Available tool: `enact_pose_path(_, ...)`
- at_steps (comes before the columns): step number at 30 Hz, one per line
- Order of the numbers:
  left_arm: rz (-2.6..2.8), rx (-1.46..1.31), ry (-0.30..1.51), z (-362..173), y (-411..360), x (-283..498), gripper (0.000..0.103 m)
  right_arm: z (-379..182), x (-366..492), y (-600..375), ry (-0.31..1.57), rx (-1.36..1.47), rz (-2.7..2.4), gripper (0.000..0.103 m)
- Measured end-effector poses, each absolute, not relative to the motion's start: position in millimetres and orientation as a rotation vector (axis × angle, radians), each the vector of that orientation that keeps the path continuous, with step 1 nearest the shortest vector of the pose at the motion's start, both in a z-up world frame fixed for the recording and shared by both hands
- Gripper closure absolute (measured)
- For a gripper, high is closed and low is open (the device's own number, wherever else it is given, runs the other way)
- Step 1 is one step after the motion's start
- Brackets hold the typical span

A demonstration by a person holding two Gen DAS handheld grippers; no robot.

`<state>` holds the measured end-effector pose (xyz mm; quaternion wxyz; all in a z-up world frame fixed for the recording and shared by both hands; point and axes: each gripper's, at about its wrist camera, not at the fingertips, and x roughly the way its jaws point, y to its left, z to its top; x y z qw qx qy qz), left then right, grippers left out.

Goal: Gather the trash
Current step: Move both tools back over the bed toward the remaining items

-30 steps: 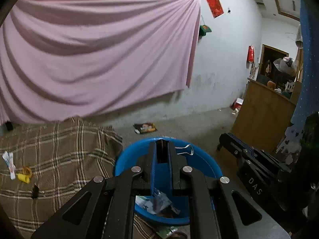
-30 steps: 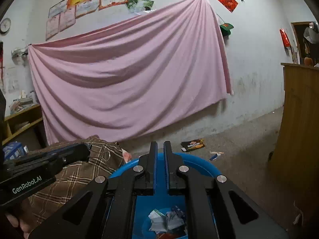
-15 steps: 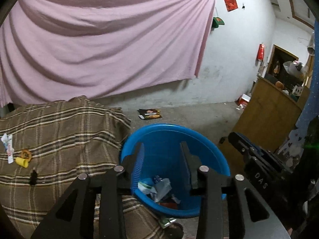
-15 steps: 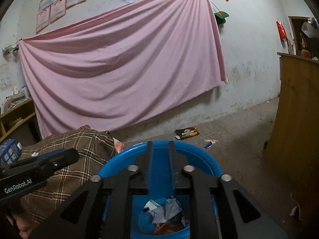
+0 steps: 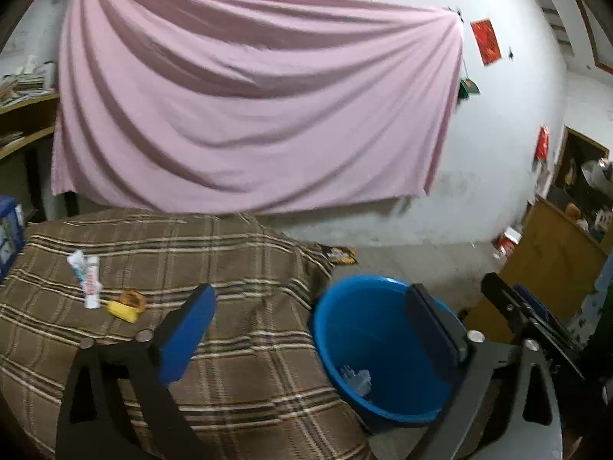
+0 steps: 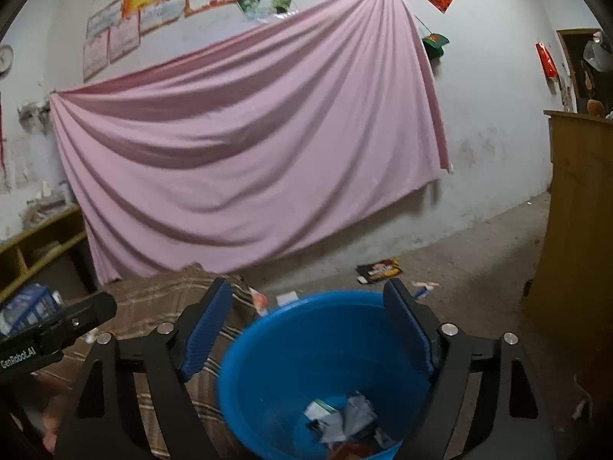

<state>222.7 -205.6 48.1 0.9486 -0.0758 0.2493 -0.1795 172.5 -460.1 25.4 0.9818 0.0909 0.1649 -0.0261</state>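
Both claws just popped open over the blue bin [image 6: 325,349] — left gripper [image 5: 306,326] and right gripper [image 6: 306,326] spread and empty, scraps dropped in, wrappers [image 5: 87,279] on the plaid blanket [image 5: 237,268] probably next.

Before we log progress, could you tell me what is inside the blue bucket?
The blue bucket holds crumpled wrappers and paper scraps at its bottom. The near wall hides part of the pile.

Left tongs [image 5: 312,316], jaws spread wide after just opening, nothing between the blue pads, pointing slightly downward. Right tongs [image 6: 308,310], likewise just opened wide and empty, angled slightly downward; the left unit's black body shows at its left.
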Motion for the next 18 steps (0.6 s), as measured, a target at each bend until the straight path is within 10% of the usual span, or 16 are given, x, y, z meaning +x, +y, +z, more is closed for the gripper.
enact_pose_path(4, -0.304, -0.166, 0.455, 54.9, -184.8, 216.0, 0.004, 33.5, 169.9, -452.4, 0.285, 0.206, -0.015, 0.000)
enact_pose_path(18, -0.118, -0.164, 0.277, 75.6, -102.8, 179.4, 0.003, 59.9, 167.0, -379.2, 0.115, 0.160, 0.169, 0.000)
